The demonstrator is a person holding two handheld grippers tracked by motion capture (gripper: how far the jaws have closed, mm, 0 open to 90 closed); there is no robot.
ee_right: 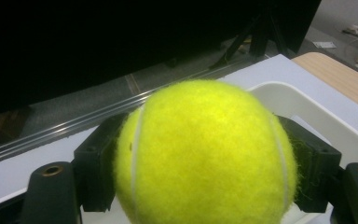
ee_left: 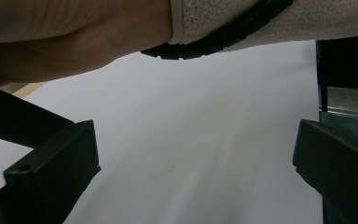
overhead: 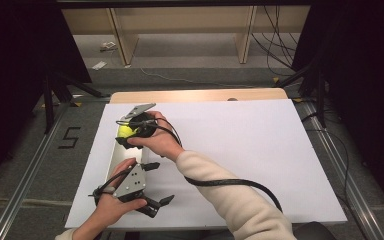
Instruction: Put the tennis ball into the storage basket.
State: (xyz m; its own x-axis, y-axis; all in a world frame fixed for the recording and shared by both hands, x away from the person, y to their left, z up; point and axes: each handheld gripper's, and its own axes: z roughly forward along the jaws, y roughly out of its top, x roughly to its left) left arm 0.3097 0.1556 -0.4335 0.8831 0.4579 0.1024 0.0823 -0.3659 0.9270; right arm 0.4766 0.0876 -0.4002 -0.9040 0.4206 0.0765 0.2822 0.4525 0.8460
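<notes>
While right fingers (ee_right: 205, 186) clamp the half-hidden tennis ball (ee_right: 205, 154), left fingers (ee_left: 186, 186) gape.

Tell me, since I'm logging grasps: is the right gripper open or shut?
Shut on the tennis ball: the right gripper has both black jaws pressed against the ball's sides, above the white tray.

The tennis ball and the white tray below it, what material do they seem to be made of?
The tennis ball looks covered in yellow-green felt: fuzzy fibres stand out at its edge and pale seams curve across it. The white tray seems to be moulded plastic, judging by its smooth, rounded, slightly glossy rim, though that look leaves it uncertain.
</notes>
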